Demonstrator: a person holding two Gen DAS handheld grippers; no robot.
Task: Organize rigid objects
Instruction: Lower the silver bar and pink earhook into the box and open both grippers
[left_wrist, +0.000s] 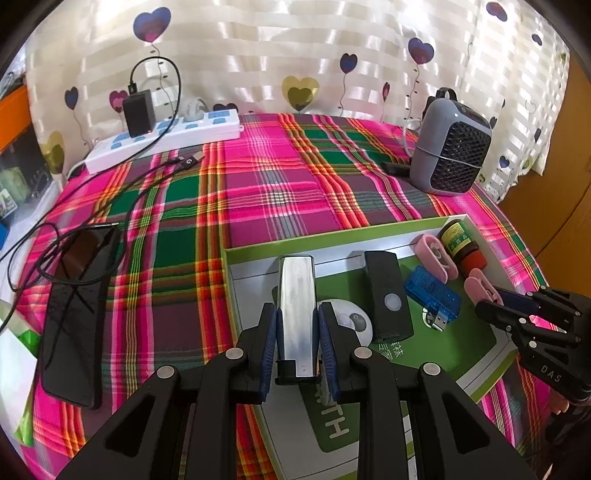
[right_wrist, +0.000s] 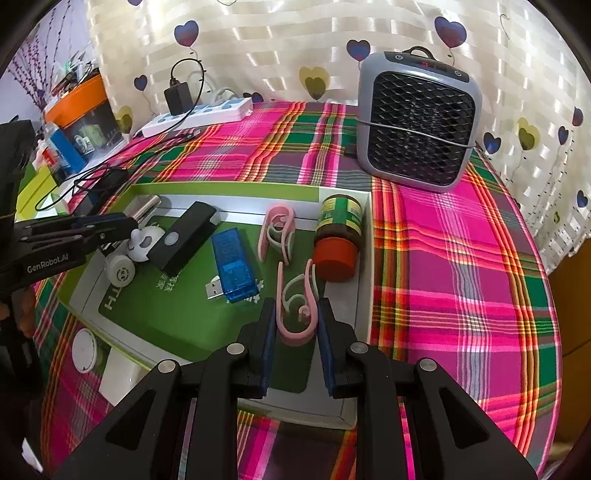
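Note:
My left gripper (left_wrist: 297, 332) is shut on a silver metal bar (left_wrist: 295, 295), held over the left part of a green-lined box (left_wrist: 332, 240). The right wrist view shows the same bar (right_wrist: 146, 206) in that gripper (right_wrist: 125, 223). My right gripper (right_wrist: 297, 325) is shut on a pink clip (right_wrist: 295, 314) low over the box's right side, and it appears in the left wrist view (left_wrist: 491, 306). In the box lie a black device (right_wrist: 184, 236), a blue USB stick (right_wrist: 232, 266), a second pink clip (right_wrist: 275, 230) and a brown bottle with a red cap (right_wrist: 338, 232).
A grey fan heater (right_wrist: 419, 125) stands at the back right of the plaid cloth. A white power strip (left_wrist: 166, 138) with a black charger lies at the back left, and a black phone (left_wrist: 74, 314) under a cable lies left. A white disc (right_wrist: 85, 350) sits by the box's near corner.

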